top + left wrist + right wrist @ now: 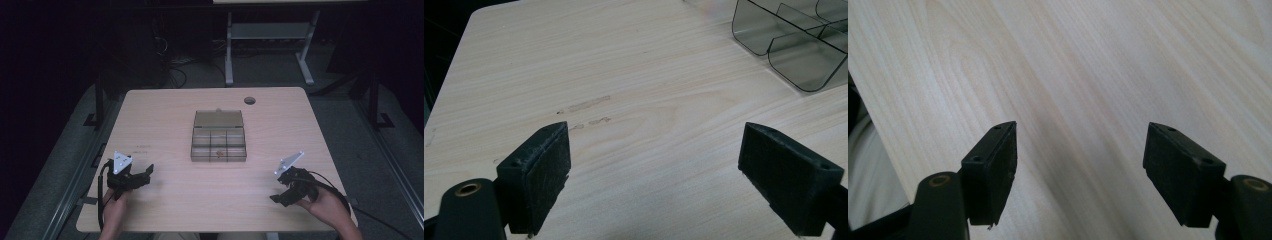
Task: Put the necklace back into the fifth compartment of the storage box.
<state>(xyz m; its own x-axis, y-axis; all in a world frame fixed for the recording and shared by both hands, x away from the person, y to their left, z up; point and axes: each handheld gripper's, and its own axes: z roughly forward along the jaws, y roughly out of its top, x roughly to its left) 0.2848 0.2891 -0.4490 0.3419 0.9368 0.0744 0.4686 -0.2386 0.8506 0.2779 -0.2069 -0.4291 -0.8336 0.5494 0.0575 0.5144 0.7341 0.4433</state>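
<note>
Inspection, high view: your left gripper (pixel 145 175) sits lower left of frame, your right gripper (pixel 278 196) lower right, both low over the bare tabletop (pixel 165 205) w/ nothing between the pads. Left gripper view confirms jaws spread wide, pads (pixel 544 175) apart w/ only wood grain and a few faint scuff marks (pixel 586 105) btwn them. Right gripper view: same, jaws wide, pads (pixel 993 170) empty, pointing at plain wood near the table edge. The clear compartment box (pixel 218 142) sits centre of frame, well apart from both tools, roughly midway btwn them. Its lid (pixel 218 119) is swung open toward the top of frame, so the divided tray faces you, prob. so either hand can reach in w/o obstruction. One small item (pixel 218 153) lies in the lower-middle compartment; too small to identify. A corner of the box shows upper right of the left gripper view (pixel 794 50), so that tool is angled toward it; the right one is not. Judgement: you're at a ready stance, nothing gripped, approach to the box not yet begun. Cable grommet hole (pixel 249 100) sits above the box, no bearing on the work.
</note>
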